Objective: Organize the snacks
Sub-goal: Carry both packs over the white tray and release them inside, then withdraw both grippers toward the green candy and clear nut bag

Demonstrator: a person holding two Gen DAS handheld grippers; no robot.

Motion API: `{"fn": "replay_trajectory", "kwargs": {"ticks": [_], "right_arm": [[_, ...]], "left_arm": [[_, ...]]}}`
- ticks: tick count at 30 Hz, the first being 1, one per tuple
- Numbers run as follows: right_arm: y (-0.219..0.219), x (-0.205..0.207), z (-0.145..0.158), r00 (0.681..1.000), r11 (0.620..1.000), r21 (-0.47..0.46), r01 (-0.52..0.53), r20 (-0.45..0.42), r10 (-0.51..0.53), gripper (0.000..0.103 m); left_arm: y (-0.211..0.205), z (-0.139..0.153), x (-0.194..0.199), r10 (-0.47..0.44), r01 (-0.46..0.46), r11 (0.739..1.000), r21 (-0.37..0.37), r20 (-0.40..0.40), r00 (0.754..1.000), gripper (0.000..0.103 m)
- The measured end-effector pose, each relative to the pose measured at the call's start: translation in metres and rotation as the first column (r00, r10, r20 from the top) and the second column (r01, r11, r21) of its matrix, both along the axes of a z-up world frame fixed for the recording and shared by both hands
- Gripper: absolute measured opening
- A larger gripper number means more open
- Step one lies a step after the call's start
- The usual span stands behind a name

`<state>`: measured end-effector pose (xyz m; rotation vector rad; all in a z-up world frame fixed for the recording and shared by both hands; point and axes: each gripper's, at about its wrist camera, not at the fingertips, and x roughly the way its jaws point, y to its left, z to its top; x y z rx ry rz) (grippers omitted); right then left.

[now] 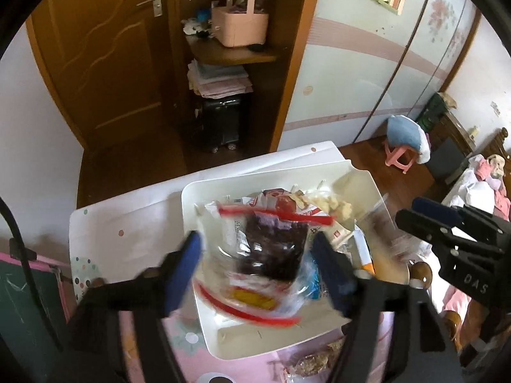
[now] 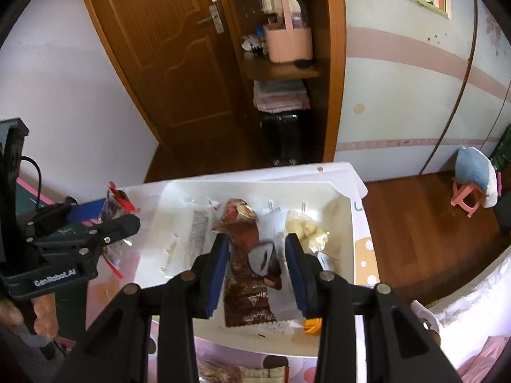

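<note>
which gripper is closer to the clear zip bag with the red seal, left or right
Left. The left gripper has the zip bag between its open blue pads. The right gripper is off to the side, over the white bin.

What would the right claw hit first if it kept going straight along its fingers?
Probably the brown snack packet lying in the white tray, directly ahead of the right claw; how far off it lies is unclear.

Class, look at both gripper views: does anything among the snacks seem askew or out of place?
The clear zip bag with red seal strips hangs tilted and blurred between the open left gripper, over the white tray, not lying flat like the other snacks.
</note>
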<state>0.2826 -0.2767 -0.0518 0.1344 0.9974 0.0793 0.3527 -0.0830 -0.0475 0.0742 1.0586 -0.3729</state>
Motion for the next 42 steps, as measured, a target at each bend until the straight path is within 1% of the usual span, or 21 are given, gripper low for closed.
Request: {"fn": "replay_trajectory", "kwargs": {"ticks": [5, 9, 11, 15, 20, 22, 26, 32, 39, 42], "right_arm": [[-0.002, 0.001, -0.005, 1.0, 0.999, -0.045, 0.015, -0.015, -0.015, 0.037], [-0.005, -0.004, -0.004, 1.0, 0.999, -0.046, 0.017, 0.0, -0.017, 0.037], [-0.007, -0.005, -0.004, 1.0, 0.998, -0.052, 0.024, -0.001, -0.024, 0.037], [-0.014, -0.014, -0.002, 1.0, 1.0, -0.018, 0.025, -0.002, -0.025, 0.038], [-0.02, -0.03, 0.005, 1.0, 0.999, 0.032, 0.022, 0.019, -0.023, 0.047], [-0.02, -0.039, 0.01, 0.999, 0.999, 0.049, 0.01, 0.037, -0.012, 0.05], [-0.021, -0.057, 0.018, 0.999, 0.996, 0.093, 0.005, 0.049, -0.01, 0.053], [-0.014, -0.091, 0.026, 0.996, 0.997, 0.072, -0.024, 0.087, 0.018, 0.053], [-0.002, -0.129, 0.028, 0.987, 0.994, 0.051, -0.098, 0.132, 0.091, 0.053], [0.008, -0.142, 0.022, 0.981, 0.99, 0.034, -0.139, 0.139, 0.133, 0.053]], "left_arm": [[-0.003, -0.006, -0.002, 0.008, -0.008, 1.0, -0.008, 0.005, 1.0, 0.083], [0.0, -0.003, -0.01, 0.0, 0.0, 1.0, -0.027, 0.004, 1.0, 0.084], [0.0, 0.0, -0.012, -0.002, 0.003, 1.0, -0.023, 0.013, 1.0, 0.084], [0.006, 0.008, -0.025, 0.007, -0.006, 1.0, -0.023, 0.034, 0.999, 0.084], [0.024, 0.021, -0.047, 0.032, -0.03, 0.999, -0.033, 0.053, 0.998, 0.085], [0.033, 0.027, -0.06, 0.054, -0.051, 0.998, -0.037, 0.063, 0.997, 0.085], [0.051, 0.036, -0.086, 0.107, -0.103, 0.993, -0.062, 0.071, 0.992, 0.085], [0.084, 0.042, -0.137, 0.204, -0.197, 0.977, -0.086, 0.084, 0.975, 0.087], [0.12, 0.031, -0.192, 0.307, -0.3, 0.949, -0.095, 0.07, 0.949, 0.088], [0.135, 0.017, -0.217, 0.365, -0.36, 0.93, -0.076, 0.067, 0.929, 0.088]]}}
